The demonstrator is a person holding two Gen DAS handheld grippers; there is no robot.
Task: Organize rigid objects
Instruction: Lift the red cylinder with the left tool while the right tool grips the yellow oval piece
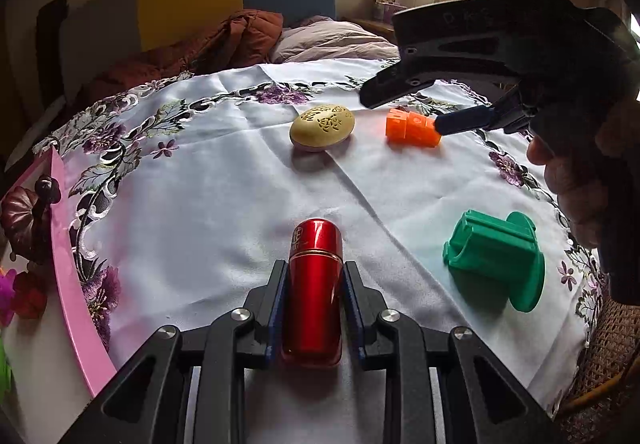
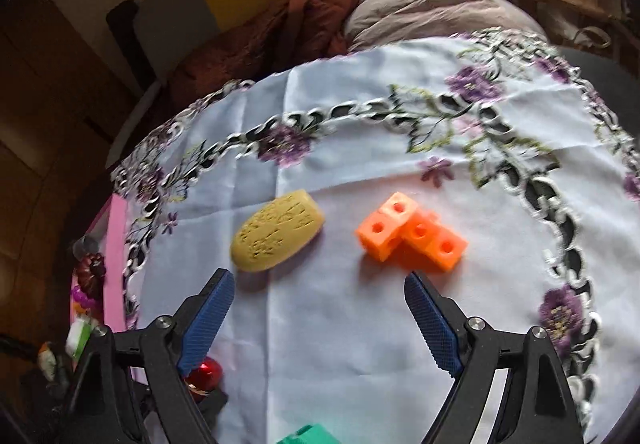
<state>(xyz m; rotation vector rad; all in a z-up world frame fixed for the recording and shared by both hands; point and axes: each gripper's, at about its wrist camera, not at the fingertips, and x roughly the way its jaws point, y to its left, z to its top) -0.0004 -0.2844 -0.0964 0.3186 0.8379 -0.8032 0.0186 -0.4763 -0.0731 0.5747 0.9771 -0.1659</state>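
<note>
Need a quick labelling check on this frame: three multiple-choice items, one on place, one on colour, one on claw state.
1. The cream oval case lies where relative to the orange blocks, in the right wrist view?
A. left
B. right
C. on top

2. What colour is the plastic spool?
A. blue
B. green
C. yellow

3. What is the left claw doing?
A. open, empty
B. shut on the red tube
C. shut on nothing

Key: 1 A, a gap of cloth lies between them; 2 B, plain green; 3 B, both pads press the tube's sides.
</note>
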